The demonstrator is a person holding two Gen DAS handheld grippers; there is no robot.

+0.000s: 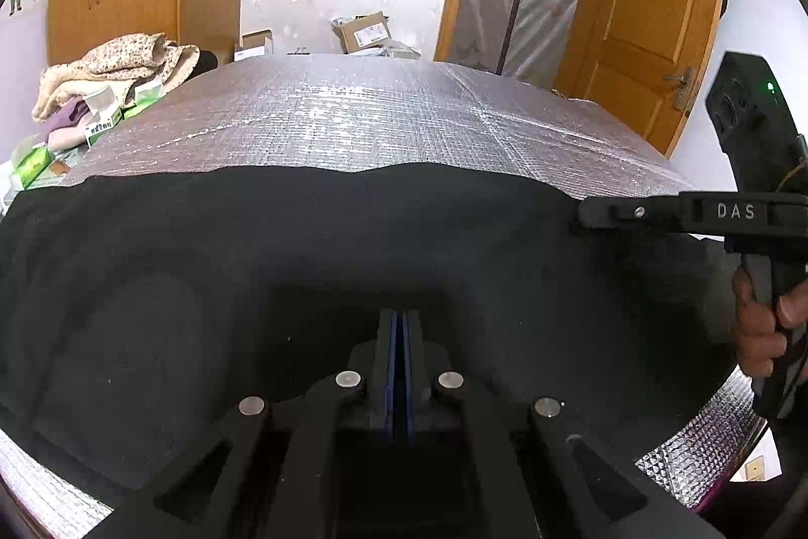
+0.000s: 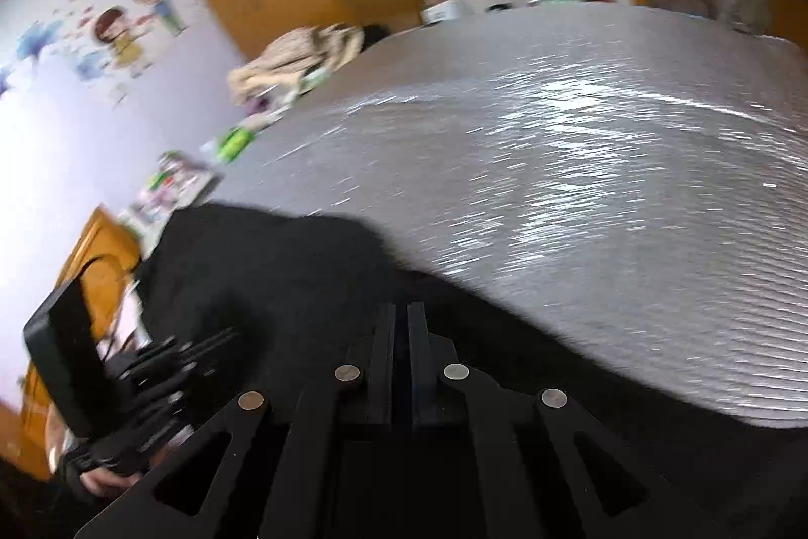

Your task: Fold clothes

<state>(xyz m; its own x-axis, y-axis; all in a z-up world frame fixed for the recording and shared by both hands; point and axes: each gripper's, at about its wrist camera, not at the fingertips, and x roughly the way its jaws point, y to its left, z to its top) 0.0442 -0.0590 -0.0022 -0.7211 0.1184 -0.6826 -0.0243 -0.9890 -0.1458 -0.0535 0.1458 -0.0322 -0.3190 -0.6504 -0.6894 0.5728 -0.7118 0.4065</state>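
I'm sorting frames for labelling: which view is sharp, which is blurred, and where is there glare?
Left wrist view: sharp; the silver mat shows its grid texture with mild glare, the black garment is dark with little detail. Right wrist view: motion-blurred throughout; highlights on the mat streak into lines, wall stickers are smeared. Both views are fisheye-curved.

Left view sharp, evenly lit; foil mat [image 1: 353, 109] glares. Right view motion-blurred. Fisheye bends edges, corners vignetted.
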